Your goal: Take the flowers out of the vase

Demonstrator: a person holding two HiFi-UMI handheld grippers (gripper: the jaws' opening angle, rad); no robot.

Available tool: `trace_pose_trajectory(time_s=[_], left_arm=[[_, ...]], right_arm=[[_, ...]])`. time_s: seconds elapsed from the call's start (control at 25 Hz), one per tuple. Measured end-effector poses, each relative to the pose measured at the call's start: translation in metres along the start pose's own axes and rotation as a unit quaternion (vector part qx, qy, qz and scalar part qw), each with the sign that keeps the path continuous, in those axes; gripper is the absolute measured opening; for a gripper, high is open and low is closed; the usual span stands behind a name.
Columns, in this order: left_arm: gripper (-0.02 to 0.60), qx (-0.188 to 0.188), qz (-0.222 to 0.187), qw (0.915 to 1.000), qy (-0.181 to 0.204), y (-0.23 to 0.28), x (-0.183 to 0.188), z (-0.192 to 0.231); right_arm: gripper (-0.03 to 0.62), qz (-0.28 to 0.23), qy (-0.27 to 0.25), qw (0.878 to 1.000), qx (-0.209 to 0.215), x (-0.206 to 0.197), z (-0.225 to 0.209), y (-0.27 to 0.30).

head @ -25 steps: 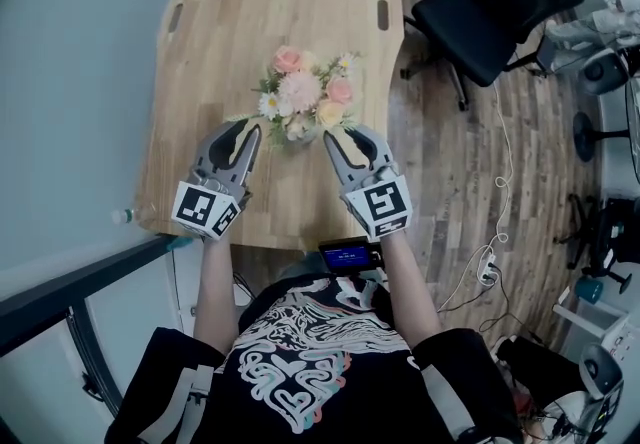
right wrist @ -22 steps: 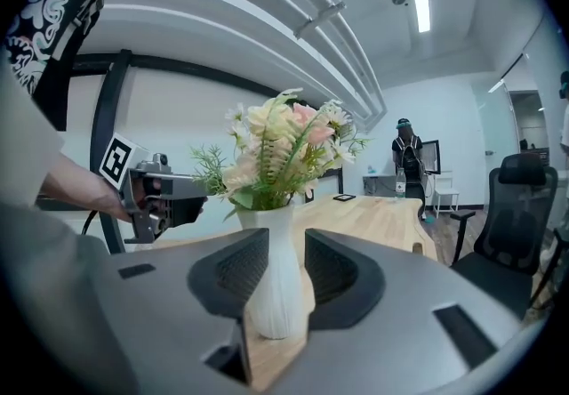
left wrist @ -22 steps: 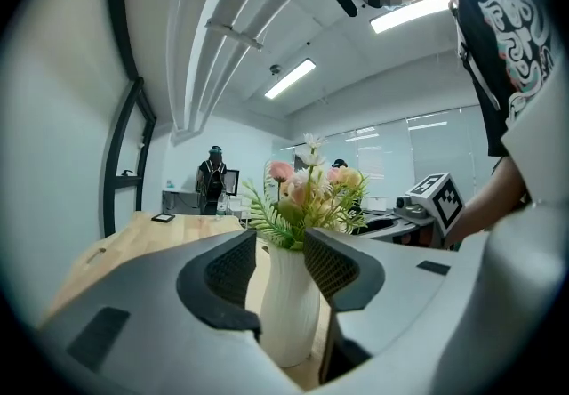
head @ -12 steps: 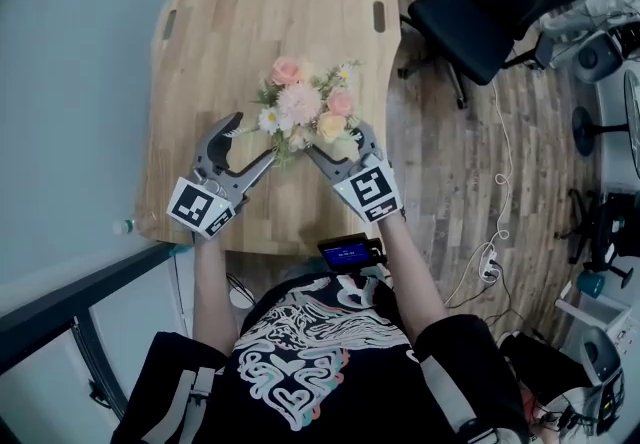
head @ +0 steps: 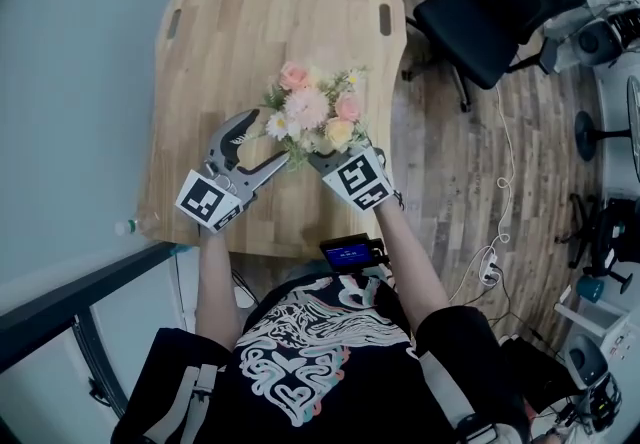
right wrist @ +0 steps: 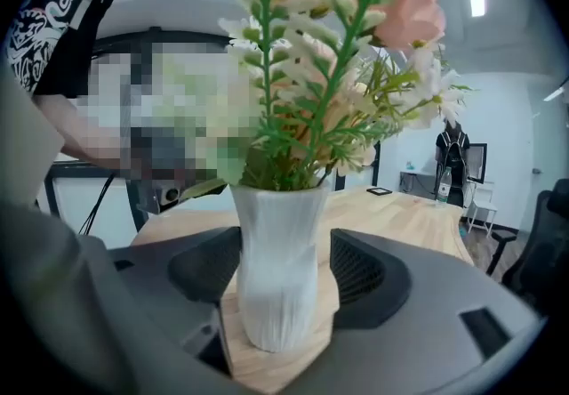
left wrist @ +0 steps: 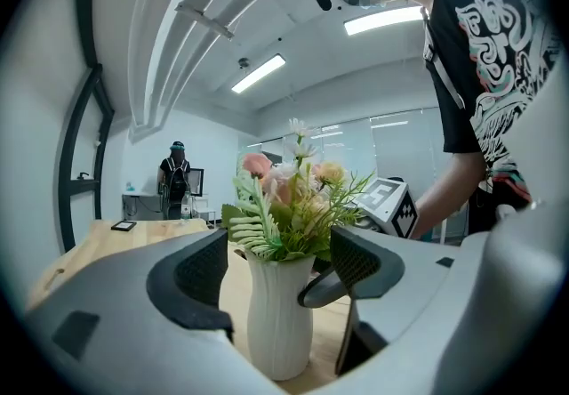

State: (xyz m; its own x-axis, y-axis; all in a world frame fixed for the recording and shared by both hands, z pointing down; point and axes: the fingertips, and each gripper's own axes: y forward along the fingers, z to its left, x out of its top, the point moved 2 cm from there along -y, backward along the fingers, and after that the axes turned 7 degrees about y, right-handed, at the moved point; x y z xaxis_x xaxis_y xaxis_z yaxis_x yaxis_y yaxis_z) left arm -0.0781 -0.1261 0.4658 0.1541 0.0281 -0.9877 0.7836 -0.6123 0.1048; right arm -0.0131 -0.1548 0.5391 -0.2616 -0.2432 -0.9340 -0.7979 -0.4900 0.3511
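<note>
A bunch of pink, white and yellow flowers [head: 315, 115] stands in a white ribbed vase [left wrist: 279, 318] near the front edge of the wooden table [head: 270, 12]. In the head view the blooms hide the vase. My left gripper [head: 268, 139] has just been opening its jaws. They stand wide at the vase's left, and the vase shows between the pads [left wrist: 203, 270] without touching them. My right gripper [right wrist: 283, 270] has also just been opening. It sits low under the flowers [right wrist: 338, 73], with the vase [right wrist: 277, 282] between its pads, close but not pressed.
A black office chair [head: 490, 2] stands on the floor to the table's right. A water bottle [head: 130, 227] lies at the table's near left corner. A small lit device [head: 350, 254] hangs at my waist. A person [left wrist: 176, 175] stands far off behind the table.
Both grippers went from shut to wide open. They closed in on the vase from either side, and the right one dropped under the flowers.
</note>
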Motion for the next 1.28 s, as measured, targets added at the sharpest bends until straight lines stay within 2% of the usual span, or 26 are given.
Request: trace_pose_trajectory(time_s=[0.24,0.72,0.88,1.08,1.16,1.28], left_arm=[[0.339,-0.011,-0.008,0.9999,0.01,0.008,0.004,-0.003],[0.337,-0.017,-0.014,0.9989,0.041,0.028,0.009,-0.004],[0.337,-0.005,-0.002,0.9995,0.031,0.035,0.011,-0.002],[0.333,-0.003,-0.006,0.999,0.045,0.035,0.009,0.0],[0.303,-0.006,-0.004,0.9987,0.05,0.035,0.01,-0.001],[0.228,-0.008,0.006,0.9995,0.03,0.038,0.013,-0.005]], right_arm=[[0.29,0.006,-0.031,0.999,0.004,0.001,0.009,0.003],[0.285,0.011,-0.028,1.0,0.003,0.001,0.01,0.007],[0.284,0.016,-0.029,0.999,0.005,0.002,0.009,0.01],[0.284,0.019,-0.028,0.999,0.005,0.0,0.011,0.012],[0.284,0.02,-0.029,0.999,0.003,0.001,0.011,0.011],[0.284,0.021,-0.03,0.999,0.002,0.001,0.01,0.011]])
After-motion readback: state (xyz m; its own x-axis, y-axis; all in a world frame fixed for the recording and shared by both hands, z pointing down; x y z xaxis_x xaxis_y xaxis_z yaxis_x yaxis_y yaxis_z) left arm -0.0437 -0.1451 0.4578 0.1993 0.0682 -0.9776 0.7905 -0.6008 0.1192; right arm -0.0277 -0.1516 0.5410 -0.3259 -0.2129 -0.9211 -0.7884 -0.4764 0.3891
